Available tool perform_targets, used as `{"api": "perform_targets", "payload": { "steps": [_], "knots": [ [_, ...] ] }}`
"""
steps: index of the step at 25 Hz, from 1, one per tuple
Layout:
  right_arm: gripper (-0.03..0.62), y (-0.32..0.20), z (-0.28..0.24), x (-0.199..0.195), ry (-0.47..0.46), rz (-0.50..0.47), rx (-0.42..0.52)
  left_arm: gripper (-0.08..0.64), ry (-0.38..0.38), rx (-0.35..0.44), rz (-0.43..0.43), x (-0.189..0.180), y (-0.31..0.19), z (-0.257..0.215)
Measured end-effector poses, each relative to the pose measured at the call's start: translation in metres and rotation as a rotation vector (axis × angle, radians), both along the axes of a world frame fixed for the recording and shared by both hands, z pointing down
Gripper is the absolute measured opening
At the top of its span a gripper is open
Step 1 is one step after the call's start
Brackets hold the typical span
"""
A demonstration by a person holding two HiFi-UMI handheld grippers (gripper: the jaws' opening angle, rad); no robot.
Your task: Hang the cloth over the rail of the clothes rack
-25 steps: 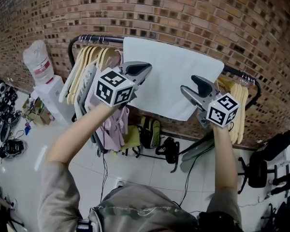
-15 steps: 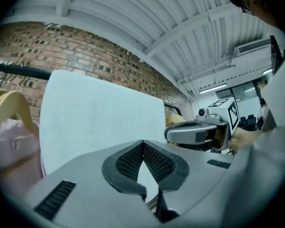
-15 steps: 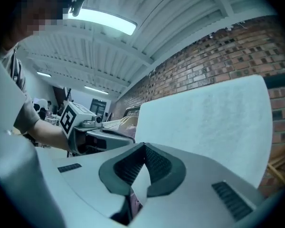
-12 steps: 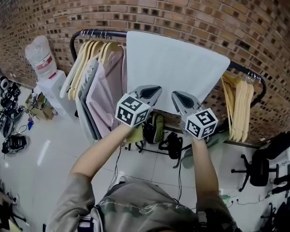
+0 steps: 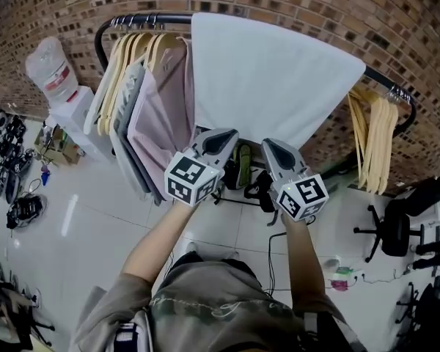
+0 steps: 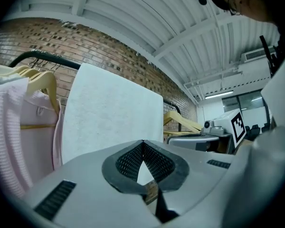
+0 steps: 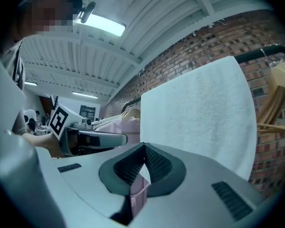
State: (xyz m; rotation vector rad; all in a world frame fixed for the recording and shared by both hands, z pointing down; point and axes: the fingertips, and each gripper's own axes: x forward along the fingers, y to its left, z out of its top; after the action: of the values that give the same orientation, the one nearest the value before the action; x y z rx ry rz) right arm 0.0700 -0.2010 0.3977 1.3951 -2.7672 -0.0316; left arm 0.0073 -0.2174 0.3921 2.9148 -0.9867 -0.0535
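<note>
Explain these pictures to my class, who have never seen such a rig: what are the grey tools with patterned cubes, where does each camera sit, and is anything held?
There is no robot here. A person holds a two-jaw gripper in each hand. The head view comes from a camera on the person's head, looking down on the left gripper and the right gripper. Each marker cube is part of its gripper. The other two pictures come from cameras riding on the grippers, each looking along its own jaws. Both pairs of jaws are shut with nothing between them, so nothing is held. Ahead, the white cloth hangs over the black rail, beside a pink garment and wooden hangers.
</note>
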Motion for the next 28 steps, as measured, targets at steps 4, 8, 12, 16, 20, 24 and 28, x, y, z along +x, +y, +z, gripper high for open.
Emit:
{"api": "perform_targets", "payload": {
  "steps": [4,8,12,16,20,24,28],
  "knots": [
    [0.009,0.014,0.013,-0.011,0.004,0.058,-0.024,0.006,0.016,-0.007,0.045,-0.007,0.015,0.005],
    [0.009,0.027,0.022,-0.015,-0.033,0.099,-0.033,0.007,0.02,-0.009,0.069,-0.007,0.028,0.013],
    [0.009,0.044,0.024,-0.017,-0.041,0.096,-0.019,0.006,0.005,0.002,0.067,-0.005,0.053,0.021],
    [0.009,0.072,0.024,-0.02,-0.091,0.06,-0.004,0.006,0.022,-0.029,0.026,-0.009,0.088,0.032],
    [0.009,0.104,0.021,-0.011,-0.099,0.01,0.002,0.006,0.019,-0.054,-0.048,-0.008,0.116,0.041],
    [0.009,0.128,0.027,0.0,-0.057,-0.037,0.001,0.007,0.042,-0.064,-0.088,0.005,0.145,0.036],
    [0.009,0.143,0.032,0.006,-0.085,-0.019,0.008,0.007,-0.004,-0.056,-0.095,0.019,0.157,0.041]
  ]
}}
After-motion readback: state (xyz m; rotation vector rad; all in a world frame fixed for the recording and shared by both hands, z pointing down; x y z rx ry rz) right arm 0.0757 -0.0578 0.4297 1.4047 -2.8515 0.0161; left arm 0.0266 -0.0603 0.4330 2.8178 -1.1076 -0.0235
